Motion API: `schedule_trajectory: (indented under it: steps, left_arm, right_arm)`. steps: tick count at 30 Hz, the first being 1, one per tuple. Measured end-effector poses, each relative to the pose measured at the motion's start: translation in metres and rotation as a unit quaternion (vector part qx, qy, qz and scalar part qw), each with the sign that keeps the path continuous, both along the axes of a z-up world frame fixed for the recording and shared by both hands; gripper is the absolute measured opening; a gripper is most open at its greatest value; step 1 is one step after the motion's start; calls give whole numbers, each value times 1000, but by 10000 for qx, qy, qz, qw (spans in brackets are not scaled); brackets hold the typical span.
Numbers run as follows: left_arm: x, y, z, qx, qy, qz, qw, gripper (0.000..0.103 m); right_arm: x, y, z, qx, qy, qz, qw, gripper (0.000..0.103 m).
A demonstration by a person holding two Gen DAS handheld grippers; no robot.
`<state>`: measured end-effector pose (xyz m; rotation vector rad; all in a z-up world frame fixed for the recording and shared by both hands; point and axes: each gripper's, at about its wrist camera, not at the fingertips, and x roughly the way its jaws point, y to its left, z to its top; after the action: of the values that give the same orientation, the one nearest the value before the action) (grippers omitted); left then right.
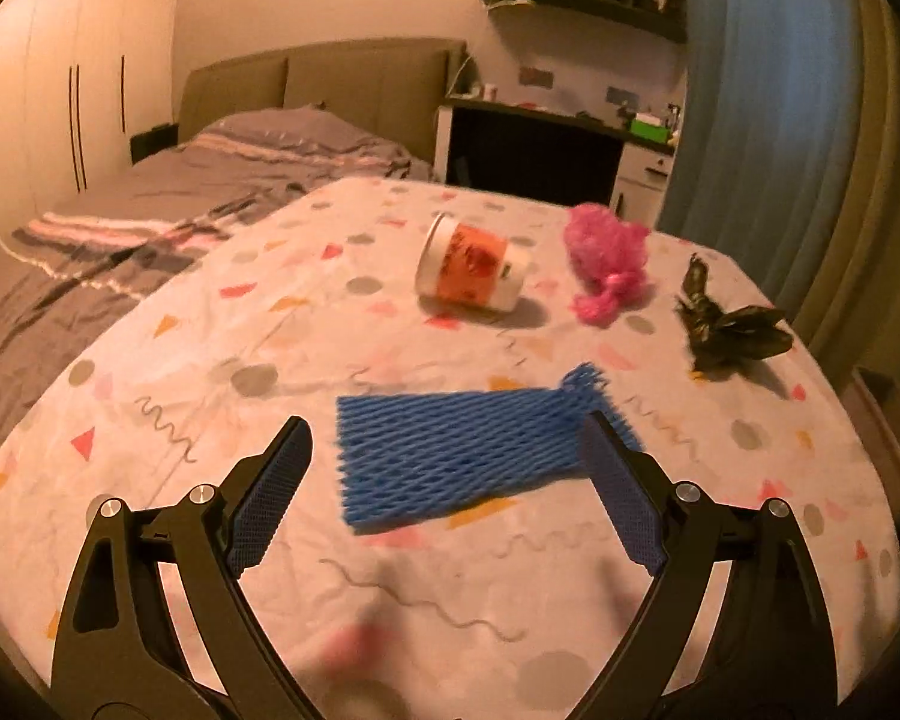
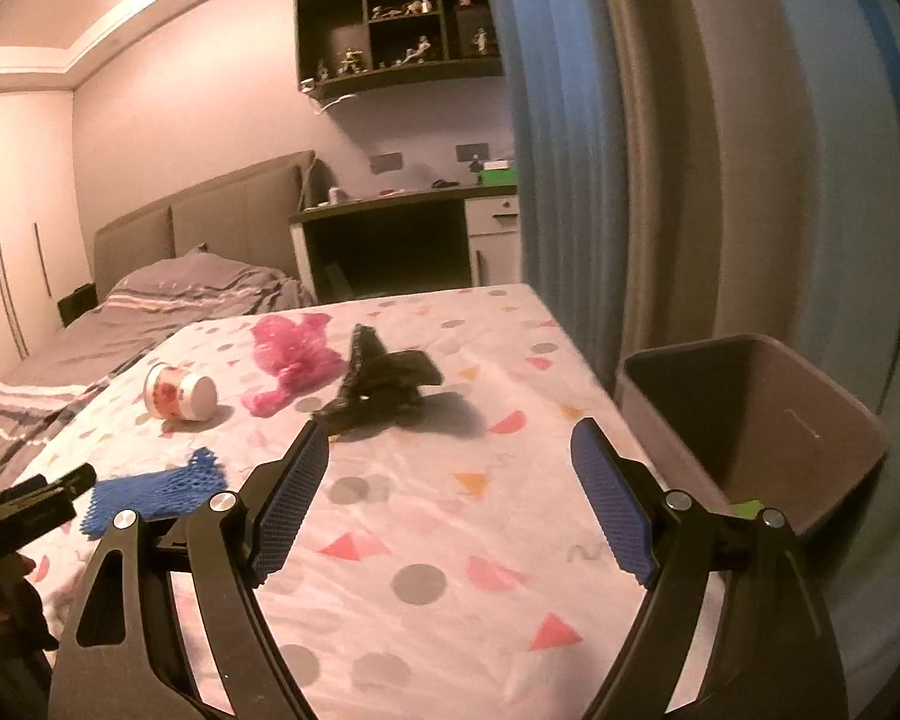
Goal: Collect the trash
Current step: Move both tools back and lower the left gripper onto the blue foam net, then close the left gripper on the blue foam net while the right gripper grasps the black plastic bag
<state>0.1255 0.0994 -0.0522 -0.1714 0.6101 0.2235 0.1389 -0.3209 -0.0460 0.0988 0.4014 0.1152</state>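
A blue foam net sleeve [image 1: 450, 450] lies flat on the patterned tablecloth, just ahead of my left gripper [image 1: 444, 438], which is open and empty with a finger on each side of it. The sleeve also shows in the right wrist view [image 2: 156, 489]. Further back lie a tipped orange-and-white cup [image 1: 471, 267], a crumpled pink net [image 1: 606, 258] and a dark crumpled wrapper [image 1: 726, 330]. My right gripper [image 2: 450, 444] is open and empty, short of the dark wrapper [image 2: 384, 384]. The cup [image 2: 180, 393] and pink net [image 2: 294, 354] lie to its left.
A brown bin [image 2: 750, 420] stands off the table's right edge, with a bit of green inside. The table [image 2: 450, 540] wears a white cloth with coloured shapes. A bed [image 1: 150, 210] lies to the left, a desk [image 2: 390, 210] behind, curtains [image 2: 630, 150] on the right.
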Motion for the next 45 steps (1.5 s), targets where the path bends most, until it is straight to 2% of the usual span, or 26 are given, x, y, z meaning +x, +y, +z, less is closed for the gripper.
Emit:
schedule_trajectory:
  steps: [5,10,15,17,20,21,23,24,25,27,30,36,45]
  left_arm:
    - [15,14,-16,-211,380,-101,9990,89]
    - [32,21,-27,-424,709,-167,9964,80]
    - [48,21,-37,-512,1014,-234,9932,67]
    - [52,21,-38,-507,1059,-229,9928,66]
    - [56,18,-39,-403,1110,-214,9928,55]
    - [57,18,-39,-384,1108,-215,9929,45]
    - [59,17,-39,-339,1129,-193,9928,34]
    - [60,17,-39,-336,1135,-194,9928,24]
    - [61,18,-39,-344,1146,-194,9926,22]
    - [62,18,-39,-364,1134,-211,9927,9]
    - [63,20,-39,-490,1082,-279,9925,0]
    - [56,31,-33,-949,748,-334,9921,0]
    - [37,37,6,-1110,60,-452,9928,0]
  right_arm:
    - [5,14,0,-54,18,151,9999,81]
    - [10,22,-2,-59,68,255,9996,81]
    - [15,28,-3,-80,99,304,9995,81]
    - [17,31,-3,-89,105,316,9994,81]
    - [20,34,-4,-96,131,345,9993,81]
    - [21,35,-4,-103,141,356,9992,81]
    - [23,37,-5,-104,163,378,9991,81]
    - [24,39,-6,-105,177,390,9990,81]
    - [25,41,-6,-112,191,405,9989,81]
    - [26,43,-7,-132,213,422,9988,81]
    - [28,45,-9,-147,253,455,9985,81]
    - [30,47,-8,-177,249,465,9985,81]
    - [37,50,-7,-119,320,489,9982,81]
